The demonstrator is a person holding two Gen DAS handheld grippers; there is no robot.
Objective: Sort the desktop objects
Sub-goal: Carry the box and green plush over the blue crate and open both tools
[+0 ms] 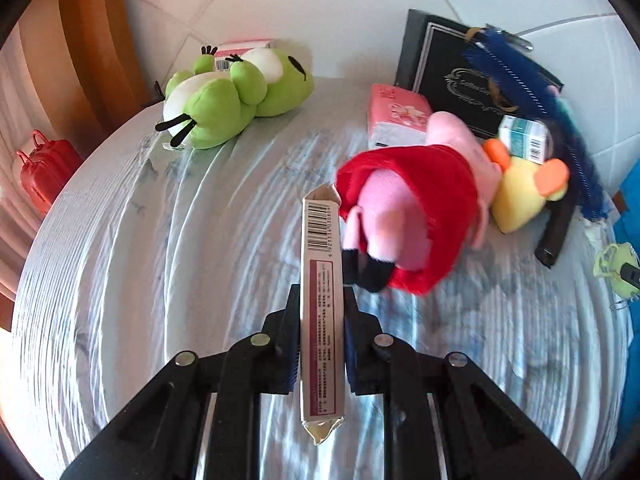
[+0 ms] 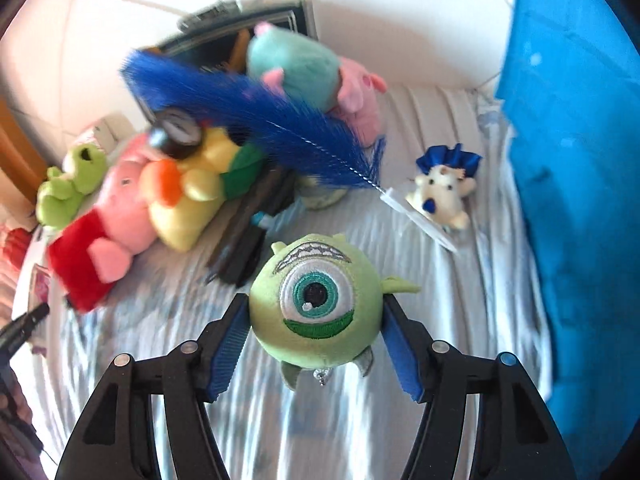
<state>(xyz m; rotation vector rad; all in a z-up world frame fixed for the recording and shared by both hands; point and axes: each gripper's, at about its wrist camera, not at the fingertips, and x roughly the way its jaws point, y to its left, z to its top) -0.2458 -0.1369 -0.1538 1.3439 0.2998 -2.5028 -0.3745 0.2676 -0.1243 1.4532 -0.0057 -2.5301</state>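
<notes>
The sorting looks just begun. The left gripper (image 1: pixel 322 332) squeezes a long thin box (image 1: pixel 322 304) above the near cloth, and the right gripper (image 2: pixel 316 340) hugs a green one-eyed ball toy (image 2: pixel 316 300). Many toys wait far off. Only the right view shows the blue bin (image 2: pixel 580 160) and white bear (image 2: pixel 444 196); only the left shows the frog's (image 1: pixel 228 100) whole body.

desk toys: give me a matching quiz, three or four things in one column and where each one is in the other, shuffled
Things
1. slim barcoded box
2. one-eyed green plush
3. green frog plush
4. small white plush with blue bow

Places
A. lying alone near the blue bin
B. between the right gripper pads
C. clamped in the left gripper
D. lying by the table's far edge

Pairs: 1-C, 2-B, 3-D, 4-A
</notes>
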